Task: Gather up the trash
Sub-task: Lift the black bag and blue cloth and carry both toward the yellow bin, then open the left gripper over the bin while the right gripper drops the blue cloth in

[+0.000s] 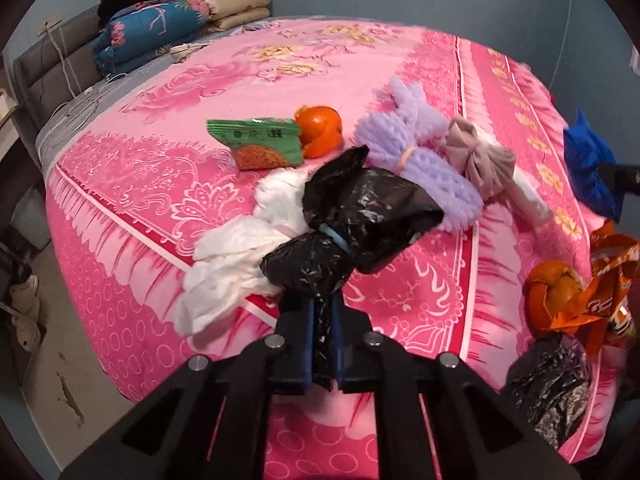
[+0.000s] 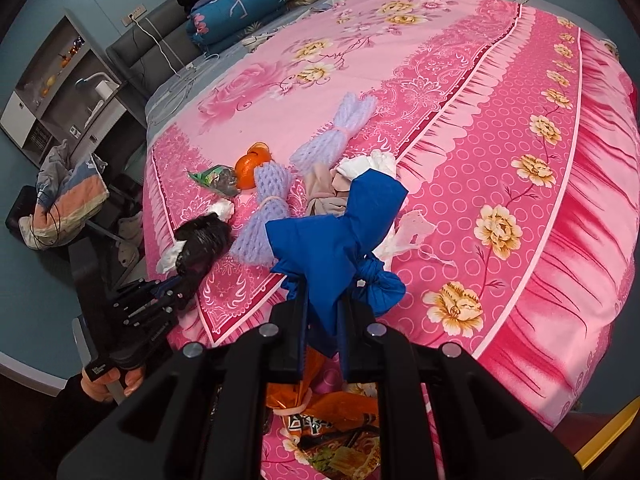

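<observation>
My left gripper [image 1: 324,312] is shut on the tied neck of a black plastic bag [image 1: 360,216], which rises over the pink bedspread [image 1: 224,80]. In the right wrist view this gripper [image 2: 168,292] and its black bag [image 2: 204,240] sit at the bed's left edge. My right gripper [image 2: 322,304] is shut on a knotted blue bag [image 2: 340,232]. On the bed lie a green snack packet [image 1: 260,142], an orange peel [image 1: 320,130], purple foam netting [image 1: 412,144], a beige bundle [image 1: 480,156] and white tissue [image 1: 248,248].
An orange wrapper [image 1: 608,284], a second peel [image 1: 552,292] and another black bag [image 1: 552,380] lie near the bed's front edge. Folded quilts [image 1: 156,28] are stacked at the headboard. Floor [image 1: 52,360] lies to the left, with a shelf [image 2: 52,80] and a clothes pile [image 2: 68,200].
</observation>
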`<act>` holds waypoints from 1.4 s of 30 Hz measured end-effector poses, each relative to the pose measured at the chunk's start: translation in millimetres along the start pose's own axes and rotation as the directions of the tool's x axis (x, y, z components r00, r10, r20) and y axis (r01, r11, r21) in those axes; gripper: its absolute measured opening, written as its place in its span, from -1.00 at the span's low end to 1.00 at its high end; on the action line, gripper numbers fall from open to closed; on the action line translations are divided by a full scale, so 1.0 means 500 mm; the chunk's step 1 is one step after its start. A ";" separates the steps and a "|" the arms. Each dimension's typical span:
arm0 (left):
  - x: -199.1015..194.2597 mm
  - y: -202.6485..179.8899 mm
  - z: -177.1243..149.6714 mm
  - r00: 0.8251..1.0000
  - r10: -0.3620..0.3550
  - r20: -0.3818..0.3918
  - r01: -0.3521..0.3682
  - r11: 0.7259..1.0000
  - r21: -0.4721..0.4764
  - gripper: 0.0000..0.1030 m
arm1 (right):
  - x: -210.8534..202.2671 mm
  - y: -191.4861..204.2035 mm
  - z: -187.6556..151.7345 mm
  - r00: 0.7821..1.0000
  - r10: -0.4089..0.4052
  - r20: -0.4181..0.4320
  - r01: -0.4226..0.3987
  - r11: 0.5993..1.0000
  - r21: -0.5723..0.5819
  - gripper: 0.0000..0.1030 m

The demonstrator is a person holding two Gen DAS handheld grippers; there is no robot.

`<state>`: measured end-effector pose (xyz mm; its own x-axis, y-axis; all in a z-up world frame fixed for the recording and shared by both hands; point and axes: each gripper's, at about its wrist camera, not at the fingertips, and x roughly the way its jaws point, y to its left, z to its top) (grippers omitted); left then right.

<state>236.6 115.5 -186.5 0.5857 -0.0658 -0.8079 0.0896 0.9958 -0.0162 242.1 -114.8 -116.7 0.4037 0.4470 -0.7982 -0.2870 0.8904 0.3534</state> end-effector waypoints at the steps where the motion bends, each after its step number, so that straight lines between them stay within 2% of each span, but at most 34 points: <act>1: -0.007 0.007 0.003 1.000 -0.017 0.007 0.017 1.000 -0.012 -0.88 | -0.004 0.001 -0.002 1.000 0.004 0.001 -0.004 1.000 0.001 -0.77; 9: -0.115 0.020 0.009 0.987 -0.120 0.109 0.124 0.992 -0.029 -0.88 | -0.073 0.005 -0.027 0.998 0.048 0.030 -0.048 0.999 -0.002 -0.77; 14: -0.195 0.030 0.019 0.958 -0.218 0.187 0.237 0.968 -0.083 -0.88 | -0.166 0.009 -0.065 0.994 0.070 0.087 -0.069 0.998 -0.013 -0.77; 16: -0.224 0.025 0.028 0.948 -0.229 0.220 0.255 0.962 -0.097 -0.88 | -0.199 0.007 -0.079 0.991 0.076 0.112 -0.074 0.997 -0.018 -0.77; 21: -0.294 -0.034 0.047 0.919 -0.270 0.286 0.300 0.952 -0.066 -0.88 | -0.311 -0.001 -0.126 0.976 0.067 0.209 -0.062 0.998 -0.029 -0.77; 25: -0.330 -0.104 0.059 0.902 -0.307 0.302 0.328 0.944 -0.021 -0.88 | -0.394 -0.007 -0.155 0.957 0.041 0.288 -0.032 0.999 -0.036 -0.77; 30: -0.360 -0.213 0.067 0.884 -0.369 0.286 0.366 0.928 0.067 -0.88 | -0.490 -0.034 -0.184 0.927 -0.006 0.376 0.008 1.000 -0.003 -0.77; 34: -0.363 -0.318 0.064 0.876 -0.424 0.229 0.402 0.905 0.139 -0.87 | -0.561 -0.068 -0.208 0.894 -0.064 0.443 0.039 0.997 0.065 -0.77; 37: -0.356 -0.379 0.061 0.871 -0.455 0.184 0.428 0.888 0.168 -0.87 | -0.599 -0.102 -0.221 0.878 -0.098 0.468 0.045 0.991 0.124 -0.77; 42: -0.336 -0.465 0.053 0.850 -0.517 0.102 0.491 0.847 0.204 -0.87 | -0.637 -0.163 -0.246 0.863 -0.150 0.482 0.043 0.973 0.226 -0.77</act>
<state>138.6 -106.5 -31.3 0.5333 -0.5771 -0.6185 0.5274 0.7985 -0.2903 30.0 -340.1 48.7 0.8100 0.2942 -0.5073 -0.0656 0.9051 0.4201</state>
